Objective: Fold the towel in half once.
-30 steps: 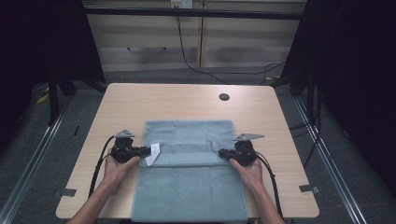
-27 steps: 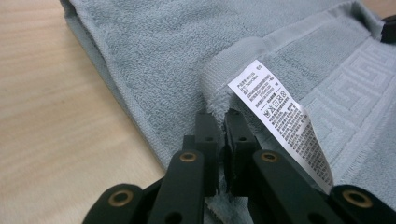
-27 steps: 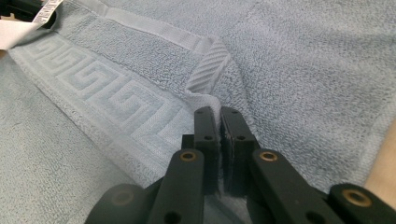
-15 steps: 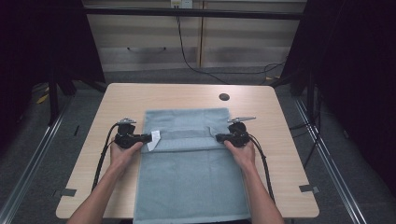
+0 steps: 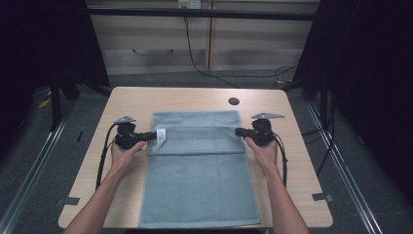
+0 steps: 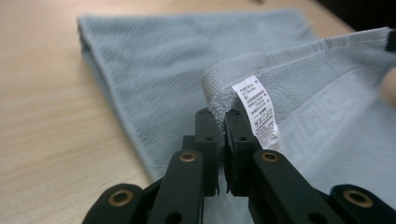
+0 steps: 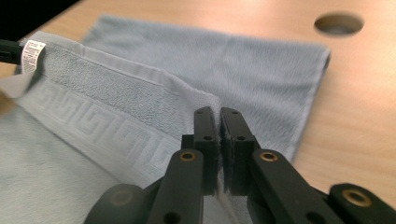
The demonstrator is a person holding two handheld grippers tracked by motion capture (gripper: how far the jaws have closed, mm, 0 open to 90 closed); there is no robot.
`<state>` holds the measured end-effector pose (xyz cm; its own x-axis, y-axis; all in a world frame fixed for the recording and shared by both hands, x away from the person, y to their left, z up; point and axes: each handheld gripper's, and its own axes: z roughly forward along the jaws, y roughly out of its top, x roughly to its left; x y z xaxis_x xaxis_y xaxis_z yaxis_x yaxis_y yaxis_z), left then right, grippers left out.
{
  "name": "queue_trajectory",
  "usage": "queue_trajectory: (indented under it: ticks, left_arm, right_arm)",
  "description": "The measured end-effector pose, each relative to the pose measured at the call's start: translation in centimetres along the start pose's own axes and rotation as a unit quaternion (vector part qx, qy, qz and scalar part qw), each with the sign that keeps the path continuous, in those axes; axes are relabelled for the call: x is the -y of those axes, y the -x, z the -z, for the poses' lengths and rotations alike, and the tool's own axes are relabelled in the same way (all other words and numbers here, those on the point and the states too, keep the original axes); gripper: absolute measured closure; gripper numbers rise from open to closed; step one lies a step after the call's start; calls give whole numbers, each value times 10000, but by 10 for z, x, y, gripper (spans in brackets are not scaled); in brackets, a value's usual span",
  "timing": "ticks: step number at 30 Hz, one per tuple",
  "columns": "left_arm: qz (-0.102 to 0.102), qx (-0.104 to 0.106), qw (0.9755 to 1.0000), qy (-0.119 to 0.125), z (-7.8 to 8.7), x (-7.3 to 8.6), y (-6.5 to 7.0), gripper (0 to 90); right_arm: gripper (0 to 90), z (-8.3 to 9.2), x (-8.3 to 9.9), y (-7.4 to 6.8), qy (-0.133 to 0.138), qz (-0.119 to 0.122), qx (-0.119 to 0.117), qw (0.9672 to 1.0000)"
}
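Blue-grey towel (image 5: 197, 185) flat on the wooden table (image 5: 292, 161), long axis running from the near edge toward the round cable hole (image 5: 234, 101); near end overhanging the edge, far end short of the hole. Folded-over hem lifted and stretched crosswise, white care label (image 5: 160, 136) at its left corner. Left gripper (image 5: 152, 137) clamped tight on that corner; right gripper (image 5: 239, 131) clamped tight on the opposite corner. Compared with a second ago: both grippers and the held hem farther from the near edge, closer to the hole, fold longer.
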<state>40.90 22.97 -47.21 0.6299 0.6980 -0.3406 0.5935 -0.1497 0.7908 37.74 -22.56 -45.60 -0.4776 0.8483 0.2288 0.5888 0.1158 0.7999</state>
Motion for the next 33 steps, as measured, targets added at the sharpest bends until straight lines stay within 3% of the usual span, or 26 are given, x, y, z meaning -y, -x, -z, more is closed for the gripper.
queue_trajectory:
  ticks: [2,8,13,19,23,30,33]
  left_arm:
    - [-59,161,9997,192,12,-2,7,859]
    - [-401,357,9976,440,47,-6,32,859]
    - [-441,628,9944,729,74,-11,49,859]
    - [-801,729,9901,891,104,-18,74,859]
    - [-974,742,9894,785,116,-2,84,857]
    - [-960,878,9896,619,123,38,93,855]
    - [-1077,913,9893,366,122,58,97,850]
  right_arm:
    - [865,16,-4,-1,165,107,-23,9998]
    - [865,57,-7,-12,648,234,-238,9973]
    - [865,82,-3,-19,951,116,-525,9940]
    - [865,111,-8,-33,1063,328,-588,9920]
    - [865,127,-1,-45,1084,477,-659,9908]
    - [863,135,46,-59,785,462,-777,9928]
    - [860,141,65,-63,687,453,-768,9936]
